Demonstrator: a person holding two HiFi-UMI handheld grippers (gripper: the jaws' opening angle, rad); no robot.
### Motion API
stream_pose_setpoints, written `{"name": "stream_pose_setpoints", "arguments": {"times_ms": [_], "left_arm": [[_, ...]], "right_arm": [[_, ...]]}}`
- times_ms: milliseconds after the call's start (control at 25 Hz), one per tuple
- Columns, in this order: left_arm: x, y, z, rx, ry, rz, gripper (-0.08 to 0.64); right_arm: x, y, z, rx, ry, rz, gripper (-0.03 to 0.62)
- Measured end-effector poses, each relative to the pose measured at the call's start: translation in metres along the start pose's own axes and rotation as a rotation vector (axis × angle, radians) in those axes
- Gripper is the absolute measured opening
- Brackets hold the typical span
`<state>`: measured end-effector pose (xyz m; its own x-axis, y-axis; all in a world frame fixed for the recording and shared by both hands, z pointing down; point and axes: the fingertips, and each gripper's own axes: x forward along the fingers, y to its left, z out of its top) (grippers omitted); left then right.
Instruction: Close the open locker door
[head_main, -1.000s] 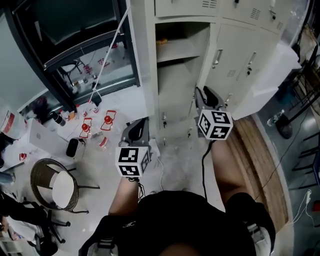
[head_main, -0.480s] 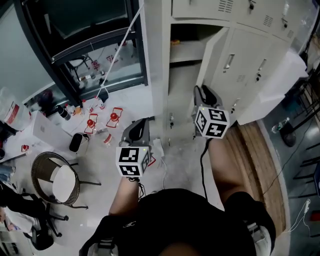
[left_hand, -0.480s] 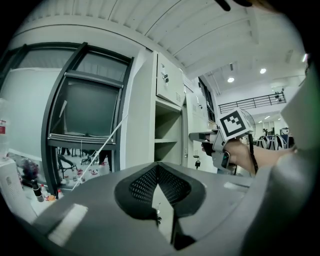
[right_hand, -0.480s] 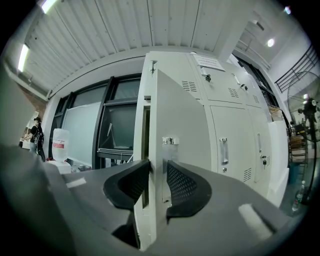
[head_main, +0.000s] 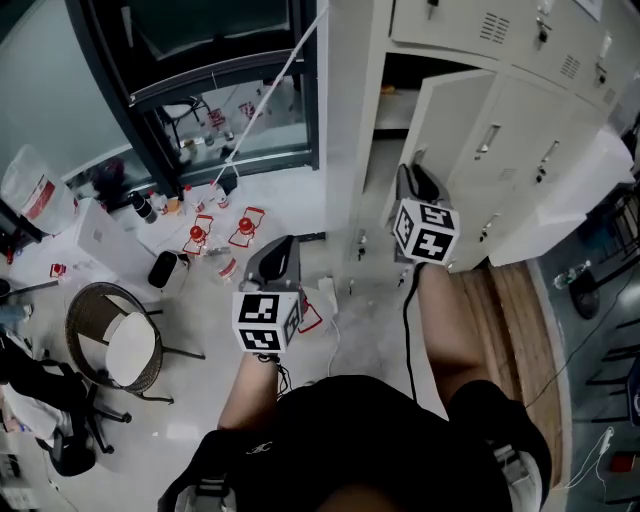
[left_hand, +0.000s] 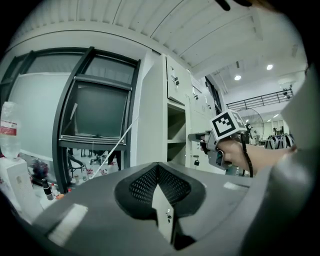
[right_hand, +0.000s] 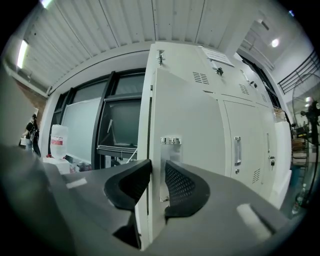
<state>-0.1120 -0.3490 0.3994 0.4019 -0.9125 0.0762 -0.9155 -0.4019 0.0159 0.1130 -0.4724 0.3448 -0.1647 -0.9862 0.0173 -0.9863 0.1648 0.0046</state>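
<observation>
The tall white locker door (head_main: 470, 150) stands ajar in front of its open compartment (head_main: 385, 110), which has a shelf inside. My right gripper (head_main: 410, 182) reaches up to the door's free edge. In the right gripper view the door edge (right_hand: 151, 150) runs between the two jaws (right_hand: 157, 175), which are closing around it; the left pad (right_hand: 142, 175) sits at the edge, and the latch plate (right_hand: 170, 141) is just above. My left gripper (head_main: 283, 250) hangs lower over the floor, shut and holding nothing (left_hand: 159, 182). From there the right gripper (left_hand: 202, 138) shows against the lockers.
More closed lockers (head_main: 560, 90) continue to the right. A dark window frame (head_main: 200, 80) is to the left. On the floor are red-capped bottles (head_main: 200, 235), a white jug (head_main: 35, 185) and a wicker chair (head_main: 110, 350). A wooden strip (head_main: 520, 320) lies at the right.
My right gripper has gone up to the door's free edge, and the lockers have slid right and lower in the head view. The left gripper has barely moved.
</observation>
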Motion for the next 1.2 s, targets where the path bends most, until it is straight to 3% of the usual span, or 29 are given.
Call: {"name": "stream_pose_setpoints", "arguments": {"times_ms": [1040,1080,1120,1200], "left_arm": [[-0.019,0.049,0.01,0.02,-0.013,0.116,0.002],[-0.02,0.05,0.009,0.02,-0.012,0.12,0.001],[-0.021,0.05,0.009,0.019,-0.011,0.123,0.002],[-0.023,0.051,0.007,0.018,-0.007,0.128,0.001]], "right_arm": [[0.102,0.031,0.003,-0.027,0.035,-0.025,0.094],[0.105,0.028,0.003,-0.032,0.037,-0.034,0.09],[0.107,0.023,0.002,-0.034,0.039,-0.047,0.012],[0.109,0.017,0.001,-0.044,0.031,-0.05,0.014]]}}
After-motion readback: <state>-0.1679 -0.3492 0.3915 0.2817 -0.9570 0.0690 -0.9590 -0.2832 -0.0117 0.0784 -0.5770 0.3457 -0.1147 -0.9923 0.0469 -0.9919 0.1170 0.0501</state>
